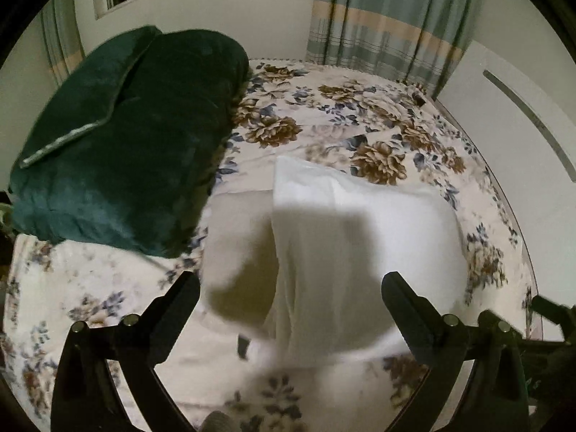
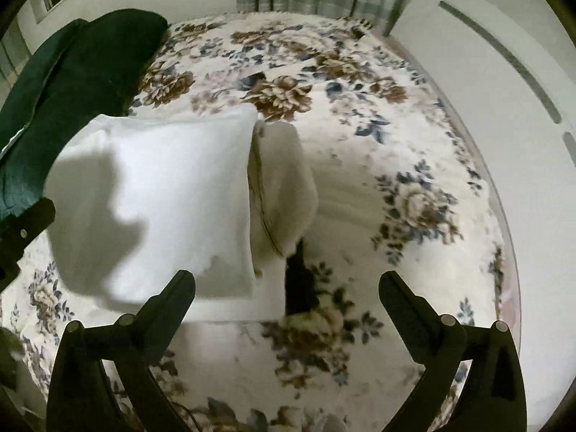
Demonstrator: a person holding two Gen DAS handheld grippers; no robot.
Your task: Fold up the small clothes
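Your left gripper [image 1: 289, 289] and right gripper [image 2: 286, 288] both gape, holding nothing, above the small white cloth garment [image 2: 162, 194] already folded on the floral bedspread [image 2: 360, 108], so little seems left.

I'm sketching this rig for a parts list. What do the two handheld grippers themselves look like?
Both look alike. The left gripper and the right gripper each have two matte black fingers that taper to blunt tips, on curved black arms. Small round silver fasteners sit at the joints, two on each side. No cables, markings or sleeves are visible in either wrist view.
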